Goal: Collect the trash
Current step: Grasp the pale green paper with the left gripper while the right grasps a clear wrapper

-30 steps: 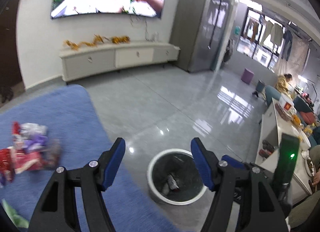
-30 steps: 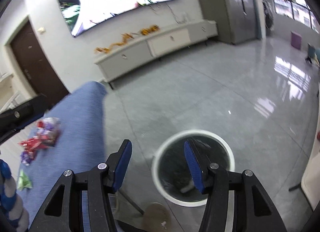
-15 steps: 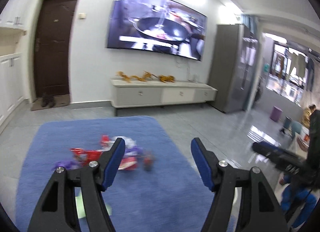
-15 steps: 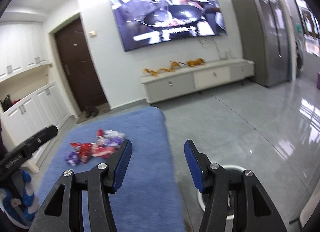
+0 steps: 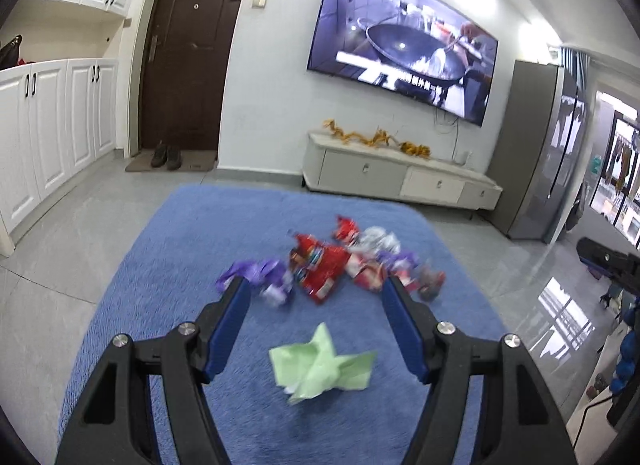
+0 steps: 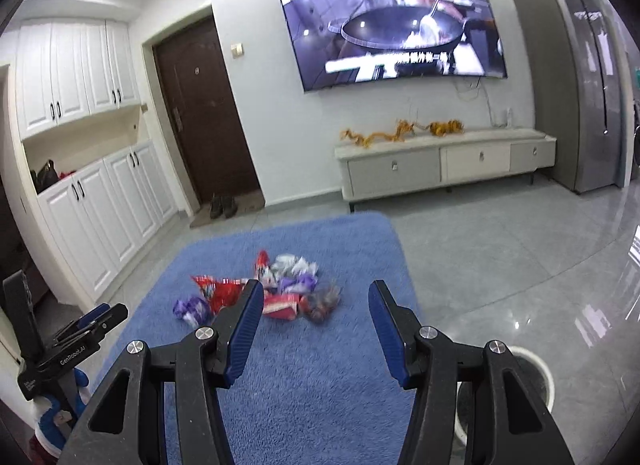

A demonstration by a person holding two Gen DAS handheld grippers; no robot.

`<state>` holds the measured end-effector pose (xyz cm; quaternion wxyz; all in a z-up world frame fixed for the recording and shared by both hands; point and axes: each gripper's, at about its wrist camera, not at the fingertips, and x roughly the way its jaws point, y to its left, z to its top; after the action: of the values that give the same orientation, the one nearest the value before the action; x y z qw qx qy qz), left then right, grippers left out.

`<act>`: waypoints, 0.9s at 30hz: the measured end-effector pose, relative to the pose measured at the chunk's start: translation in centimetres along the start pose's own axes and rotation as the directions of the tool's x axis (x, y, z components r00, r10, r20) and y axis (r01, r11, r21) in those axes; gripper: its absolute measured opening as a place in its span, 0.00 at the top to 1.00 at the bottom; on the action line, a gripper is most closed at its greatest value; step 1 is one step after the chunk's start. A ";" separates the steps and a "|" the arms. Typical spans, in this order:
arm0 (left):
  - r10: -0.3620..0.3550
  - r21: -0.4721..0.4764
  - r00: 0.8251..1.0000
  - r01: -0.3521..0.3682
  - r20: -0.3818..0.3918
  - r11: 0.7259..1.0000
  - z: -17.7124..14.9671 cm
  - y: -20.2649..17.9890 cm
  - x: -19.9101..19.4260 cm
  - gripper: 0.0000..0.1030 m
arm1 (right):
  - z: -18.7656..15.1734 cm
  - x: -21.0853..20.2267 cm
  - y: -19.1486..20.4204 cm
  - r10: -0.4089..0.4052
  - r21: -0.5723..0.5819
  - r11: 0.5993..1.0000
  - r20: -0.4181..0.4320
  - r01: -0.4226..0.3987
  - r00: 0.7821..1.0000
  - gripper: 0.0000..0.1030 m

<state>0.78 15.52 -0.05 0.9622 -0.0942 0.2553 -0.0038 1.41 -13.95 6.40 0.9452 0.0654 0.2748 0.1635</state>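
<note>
A heap of snack wrappers lies on a blue rug: a red packet, a purple wrapper, silver and red ones. A crumpled green paper lies nearest, between and just below the fingertips of my left gripper, which is open and empty above the rug. In the right wrist view the same heap lies ahead of my right gripper, also open and empty. The white-rimmed trash bin shows at the lower right, partly hidden behind the right finger.
A white TV cabinet stands against the far wall under a wall TV. White cupboards line the left wall beside a dark door. A grey fridge is at the right. Glossy tiled floor surrounds the rug.
Both grippers have swung left, away from the trash bin and toward the rug. The wrapper heap has come into centre view and nearer. Both stay open and empty.
</note>
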 end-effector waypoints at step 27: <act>-0.166 -0.011 0.954 0.168 -0.250 0.986 -5.5 0.5 8.5 0.50 | -2.4 16.4 1.3 0.001 -0.047 0.999 -0.255 -0.013 0.967 0.56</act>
<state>5.44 14.60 -9.01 0.9191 -0.1089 0.3658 -0.0984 12.86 -7.00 -3.50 0.9028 0.0220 0.3898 0.1804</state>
